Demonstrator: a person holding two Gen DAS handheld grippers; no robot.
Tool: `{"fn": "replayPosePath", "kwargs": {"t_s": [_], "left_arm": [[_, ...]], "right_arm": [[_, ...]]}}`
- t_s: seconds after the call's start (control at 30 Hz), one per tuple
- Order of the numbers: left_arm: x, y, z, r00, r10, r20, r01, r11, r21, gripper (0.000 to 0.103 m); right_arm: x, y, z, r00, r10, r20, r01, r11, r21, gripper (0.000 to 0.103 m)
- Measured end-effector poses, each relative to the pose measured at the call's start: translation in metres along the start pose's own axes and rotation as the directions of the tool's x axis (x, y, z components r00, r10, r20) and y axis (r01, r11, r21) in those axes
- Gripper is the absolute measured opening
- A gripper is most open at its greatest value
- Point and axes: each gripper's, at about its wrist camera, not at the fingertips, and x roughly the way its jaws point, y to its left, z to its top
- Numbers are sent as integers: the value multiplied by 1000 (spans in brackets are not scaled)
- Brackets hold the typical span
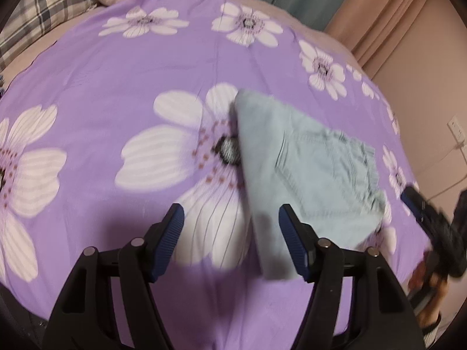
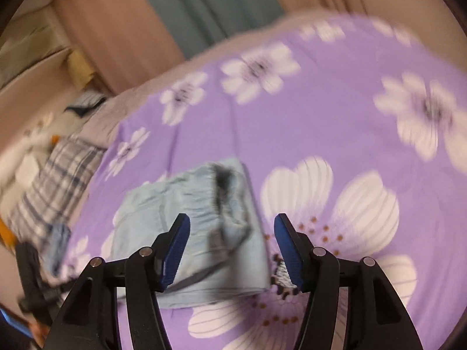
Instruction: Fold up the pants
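Light blue pants [image 1: 303, 180] lie folded into a compact bundle on the purple flowered bedspread [image 1: 116, 87]. My left gripper [image 1: 232, 213] is open and empty, held above the bundle's left edge. In the right wrist view the pants [image 2: 198, 227] lie with the ruffled waistband on top. My right gripper [image 2: 232, 224] is open and empty above the bundle's right part. The right gripper also shows at the far right of the left wrist view [image 1: 432, 221]. The right wrist view is blurred.
A plaid pillow [image 1: 49, 5] lies at the bed's head; it also shows in the right wrist view [image 2: 55, 175]. Beige and teal curtains [image 2: 189, 8] hang beyond the bed. A wall socket [image 1: 456, 129] with a cable is on the right wall.
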Motion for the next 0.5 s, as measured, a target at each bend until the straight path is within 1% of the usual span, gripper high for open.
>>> {"fn": "replayPosePath", "kwargs": {"t_s": [0.07,0.1,0.13,0.2,0.27,0.3,0.33,0.37,0.43,0.5], "left_arm": [[3,-3,11,999,-41,9,41,999,-11,45],[4,-4,16,998,-54,13,54,998,-11,42],[7,-6,21,998,-67,16,67,998,-9,40],[13,-11,31,996,-88,21,88,996,2,32],[21,-15,40,994,-112,15,111,994,16,22],[25,-16,44,992,-127,10,127,992,25,19],[30,-19,49,989,-145,1,145,989,38,12],[35,-21,53,987,-159,-7,159,986,47,9],[48,-21,60,986,-163,-24,164,985,52,9],[64,-18,67,985,-165,-46,166,985,40,9]], "right_arm": [[-4,25,-4,999,25,21,-23,994,-105,61],[-2,36,-6,998,56,15,-54,988,-143,61],[2,48,-10,995,99,-11,-99,979,-180,59],[17,73,-19,985,156,-80,-171,955,-244,52],[35,91,-27,970,190,-151,-226,936,-271,37],[42,98,-30,963,203,-177,-247,928,-279,35],[49,108,-35,953,221,-207,-277,914,-298,30],[54,115,-38,948,230,-218,-291,903,-315,25],[63,128,-43,942,236,-239,-311,882,-355,23],[69,132,-45,935,243,-257,-327,872,-365,21]]}}
